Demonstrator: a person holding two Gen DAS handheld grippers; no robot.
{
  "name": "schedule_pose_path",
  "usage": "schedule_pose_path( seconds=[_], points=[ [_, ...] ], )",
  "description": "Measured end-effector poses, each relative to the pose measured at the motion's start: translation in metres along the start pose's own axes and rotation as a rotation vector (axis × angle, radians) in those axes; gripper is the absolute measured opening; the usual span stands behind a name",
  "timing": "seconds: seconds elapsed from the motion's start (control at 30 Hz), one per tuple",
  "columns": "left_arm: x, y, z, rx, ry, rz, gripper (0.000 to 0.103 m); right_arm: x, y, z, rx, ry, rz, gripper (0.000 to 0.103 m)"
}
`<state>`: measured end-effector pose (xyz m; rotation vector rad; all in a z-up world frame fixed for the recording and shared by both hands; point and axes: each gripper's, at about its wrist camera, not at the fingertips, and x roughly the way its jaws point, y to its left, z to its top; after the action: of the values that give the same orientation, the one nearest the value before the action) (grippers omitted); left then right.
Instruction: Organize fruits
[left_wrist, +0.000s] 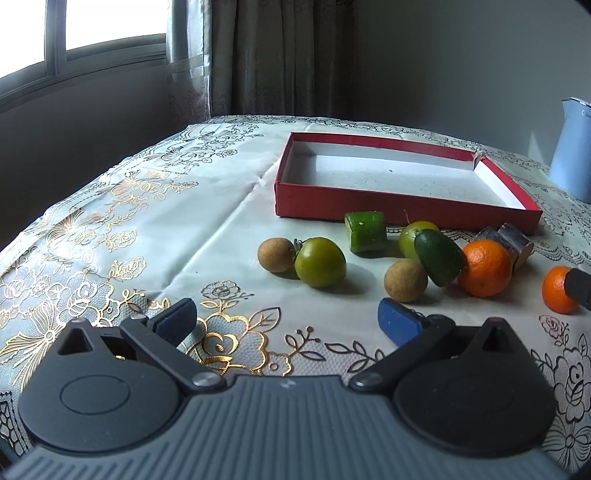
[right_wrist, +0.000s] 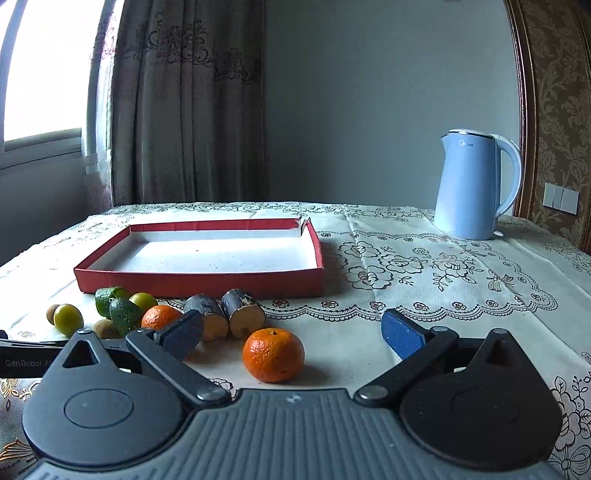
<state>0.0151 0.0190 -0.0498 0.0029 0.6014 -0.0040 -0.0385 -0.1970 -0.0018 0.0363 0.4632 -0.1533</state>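
Round glossy fruits (left_wrist: 320, 262) beside shallow cardboard tray (left_wrist: 406, 208).

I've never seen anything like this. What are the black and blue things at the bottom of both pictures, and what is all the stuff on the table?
Each picture comes from a small camera fixed on a hand-held clamp; a person holds one in each hand. The left gripper fills the bottom of the left view, the right gripper the bottom of the right view. The blue pads are their fingertips. Both stand open and hold nothing.

On the patterned tablecloth lies an empty red tray. In front of it is loose fruit: a tangerine nearest the right gripper, a second tangerine, a green tomato, other green pieces, small brown fruits and two cut chunks with dark rind. A blue kettle stands at the back.
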Motion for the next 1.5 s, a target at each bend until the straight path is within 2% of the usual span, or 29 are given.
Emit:
schedule_pose_path(
  seconds=[0.23,0.37,0.5,1.5],
  points=[
    [-0.005,0.006,-0.006,-0.006,-0.026,-0.027,0.103,0.016,0.004,-0.006,-0.018,0.112,0.026,0.103],
    [-0.009,0.007,-0.009,0.003,-0.03,-0.05,0.103,0.029,0.001,-0.006,0.002,0.206,0.041,0.103],
    [-0.007,0.012,-0.01,-0.029,-0.021,-0.075,0.103,0.031,-0.002,-0.006,0.027,0.218,0.054,0.103],
    [-0.006,0.011,-0.012,-0.042,-0.012,-0.069,0.103,0.032,-0.003,-0.008,0.036,0.223,0.054,0.103]
  ],
)
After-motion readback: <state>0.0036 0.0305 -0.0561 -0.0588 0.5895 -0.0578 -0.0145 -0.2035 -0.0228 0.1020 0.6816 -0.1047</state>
